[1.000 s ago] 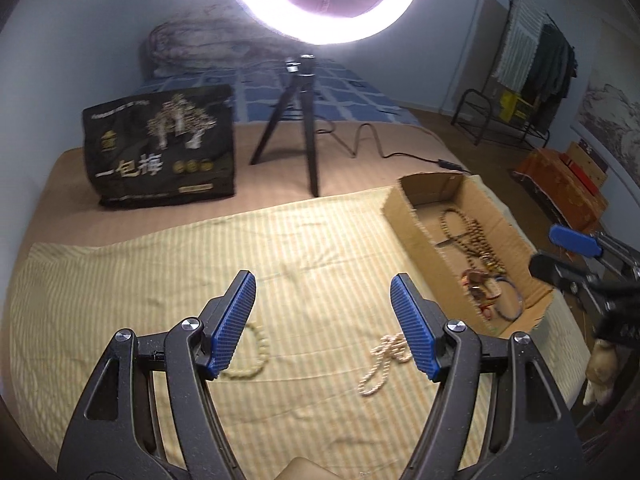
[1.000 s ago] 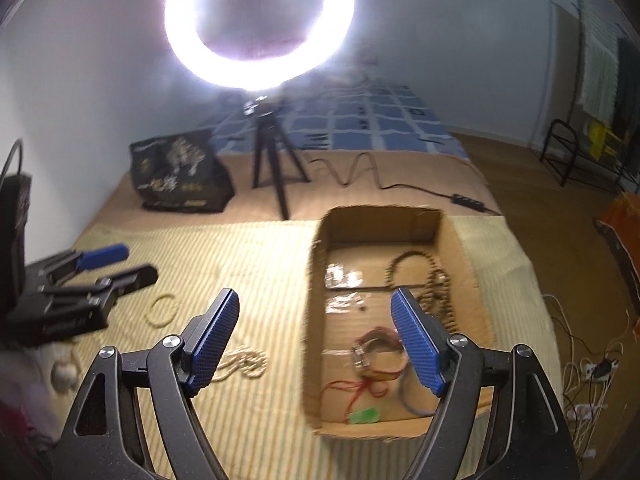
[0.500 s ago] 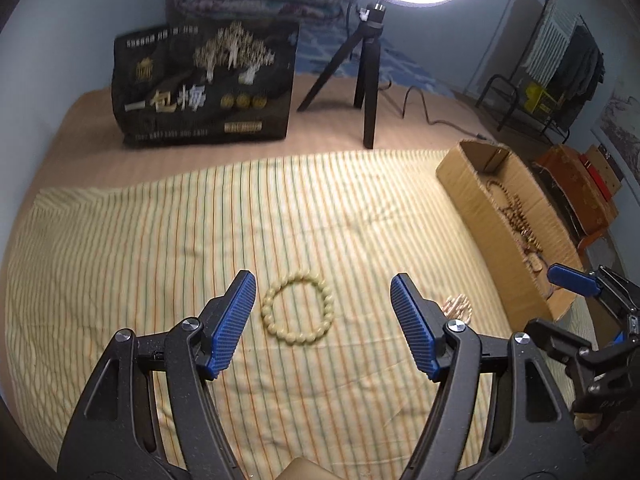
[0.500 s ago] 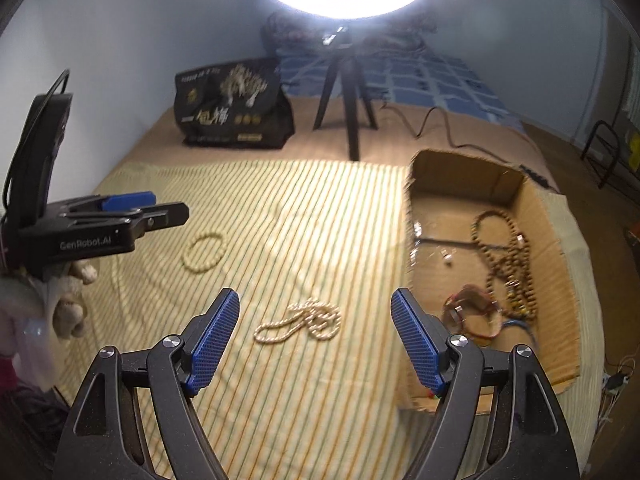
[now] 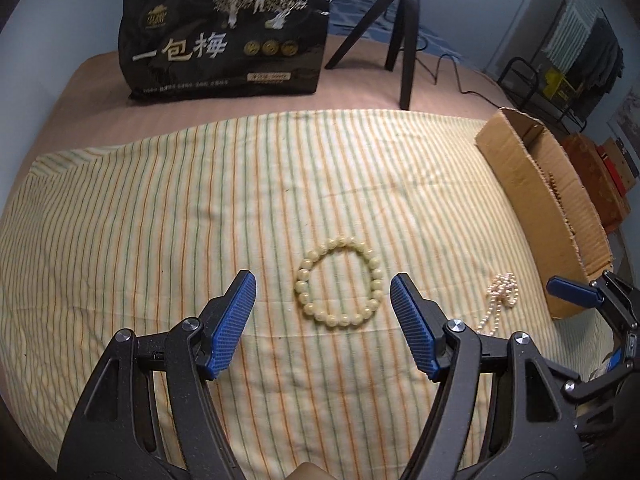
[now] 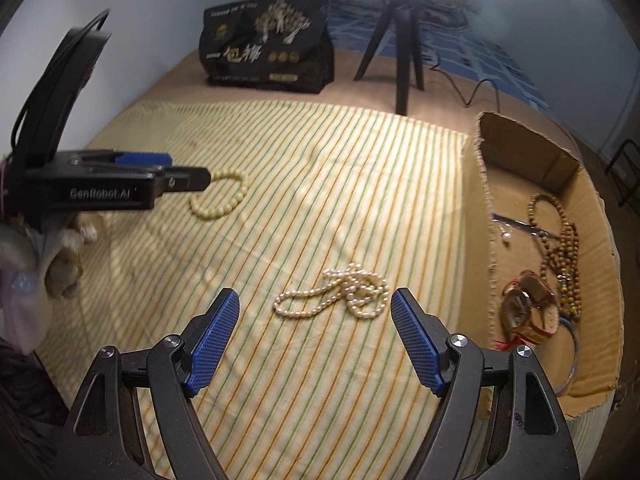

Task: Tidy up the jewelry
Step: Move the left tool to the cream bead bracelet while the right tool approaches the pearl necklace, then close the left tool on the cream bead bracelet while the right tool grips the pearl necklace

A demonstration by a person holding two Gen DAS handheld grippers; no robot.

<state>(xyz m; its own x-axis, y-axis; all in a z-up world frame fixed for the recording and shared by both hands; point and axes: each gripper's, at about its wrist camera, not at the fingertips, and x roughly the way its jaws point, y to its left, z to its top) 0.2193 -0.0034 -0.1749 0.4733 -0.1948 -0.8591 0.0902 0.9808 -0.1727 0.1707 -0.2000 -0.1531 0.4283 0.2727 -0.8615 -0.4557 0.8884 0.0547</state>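
A pale green bead bracelet lies on the striped cloth, just ahead of and between the fingers of my open, empty left gripper. It also shows in the right wrist view, next to the left gripper. A white pearl necklace lies bunched on the cloth, just ahead of my open, empty right gripper; it shows in the left wrist view too. The right gripper is at the right edge there.
A cardboard box at the cloth's right edge holds brown bead strings, a watch and other jewelry. A black printed bag and a ring-light tripod stand behind the cloth.
Both grippers have moved lower and closer to the cloth. The left now frames the green bracelet; the right has swung left from the box and now frames the pearl necklace.
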